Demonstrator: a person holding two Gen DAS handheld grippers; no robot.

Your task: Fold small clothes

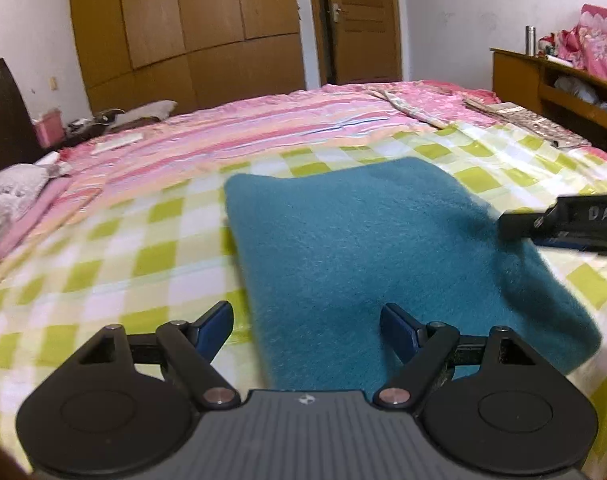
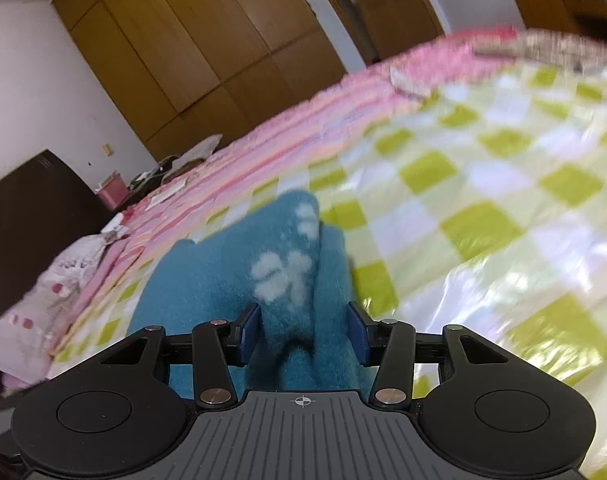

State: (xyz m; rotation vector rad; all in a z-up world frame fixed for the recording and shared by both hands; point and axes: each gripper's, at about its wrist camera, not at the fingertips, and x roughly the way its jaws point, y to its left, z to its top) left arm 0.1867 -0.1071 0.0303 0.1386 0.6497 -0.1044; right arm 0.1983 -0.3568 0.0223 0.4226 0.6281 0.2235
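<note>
The teal fleece garment (image 1: pixel 383 264) lay flat on the green-and-white checked sheet (image 1: pixel 115 264) covering the near part of the bed, with a pink striped sheet (image 1: pixel 263 120) beyond it. The left gripper (image 1: pixel 306 330) was spread wide and gripped nothing; its 2 blue-padded fingers (image 1: pixel 213 330) stood over the garment's near edge, the left one above the checked sheet just beside the cloth, the right one above the fleece.

In the right wrist view, the right gripper (image 2: pixel 303 334) had a raised fold of the garment (image 2: pixel 239 280), bearing pale paw-print marks, running between its 2 fingers (image 2: pixel 249 332). The jaws stood partly apart, and whether the pads were pressing the cloth could not be determined. From the left wrist view, the right gripper (image 1: pixel 563 228) reached the garment's right edge, where the fleece was bunched.

A wooden wardrobe (image 1: pixel 191 28) and a door (image 1: pixel 359 20) stood behind the bed.
</note>
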